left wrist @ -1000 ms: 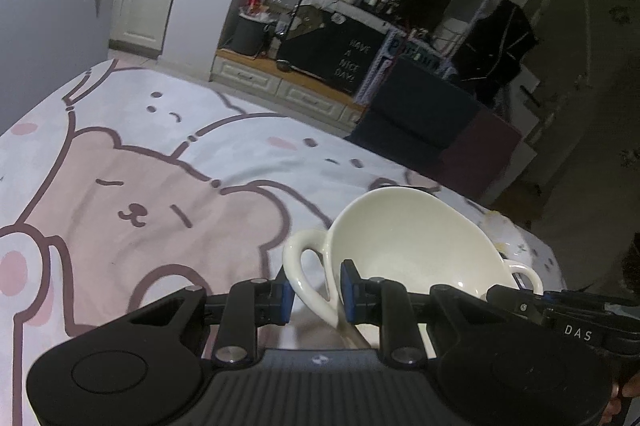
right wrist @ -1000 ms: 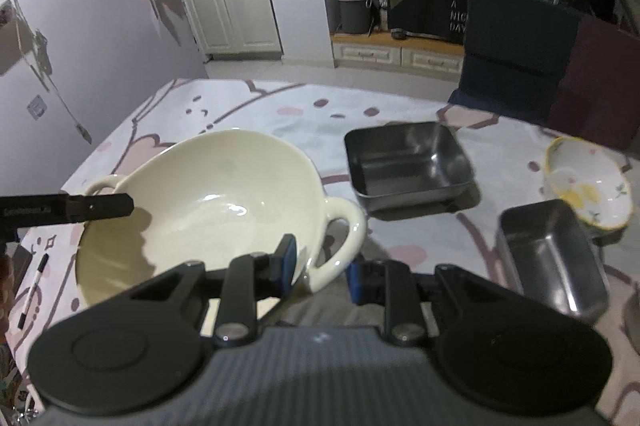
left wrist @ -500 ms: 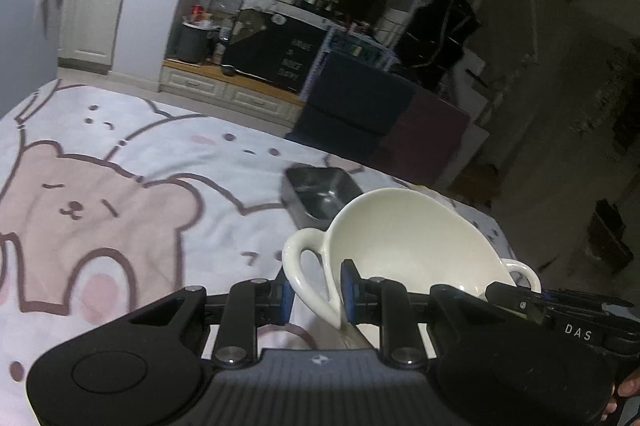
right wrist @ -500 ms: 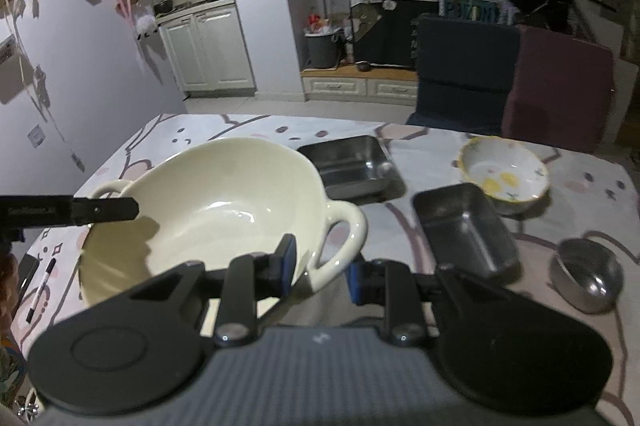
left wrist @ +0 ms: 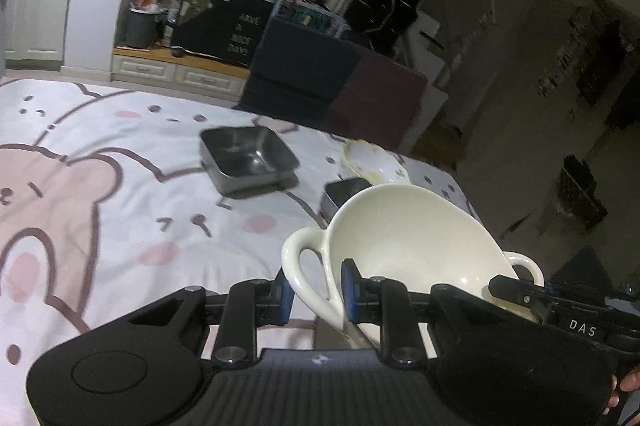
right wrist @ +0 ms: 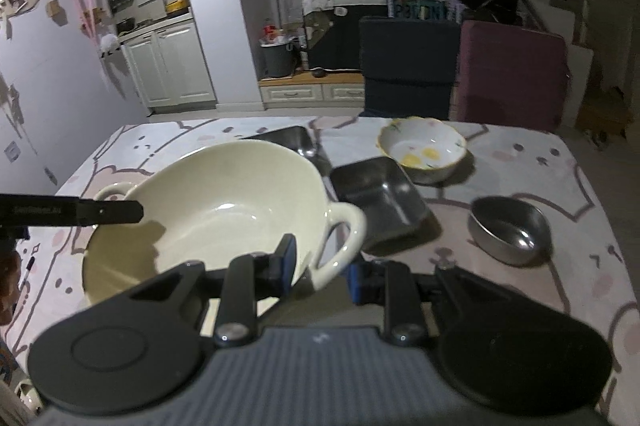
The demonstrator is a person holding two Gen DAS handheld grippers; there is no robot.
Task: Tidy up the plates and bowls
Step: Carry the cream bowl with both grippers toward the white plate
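Note:
A large cream bowl (left wrist: 404, 238) (right wrist: 208, 210) with two loop handles hangs above the table, carried by both grippers. My left gripper (left wrist: 316, 292) is shut on its left handle, with the blue pads on either side of the loop. My right gripper (right wrist: 322, 264) is shut on the opposite handle. A square steel tray (left wrist: 248, 156) (right wrist: 286, 138) sits further back. A second steel tray (right wrist: 378, 196) (left wrist: 344, 192) lies just beyond the bowl. A flowered bowl (right wrist: 422, 148) (left wrist: 374, 162) and a small steel bowl (right wrist: 508, 226) stand to the right.
The table wears a white cloth with pink bear drawings (left wrist: 80, 186). Two chairs, one dark blue (right wrist: 408, 62) and one maroon (right wrist: 512, 70), stand at the far edge. The table's right edge (right wrist: 592, 194) drops to the floor. Fingers of a hand (left wrist: 624, 390) show at the lower right.
Both grippers have carried the cream bowl to the right across the table. The steel trays, the flowered bowl and the small steel bowl have come into view.

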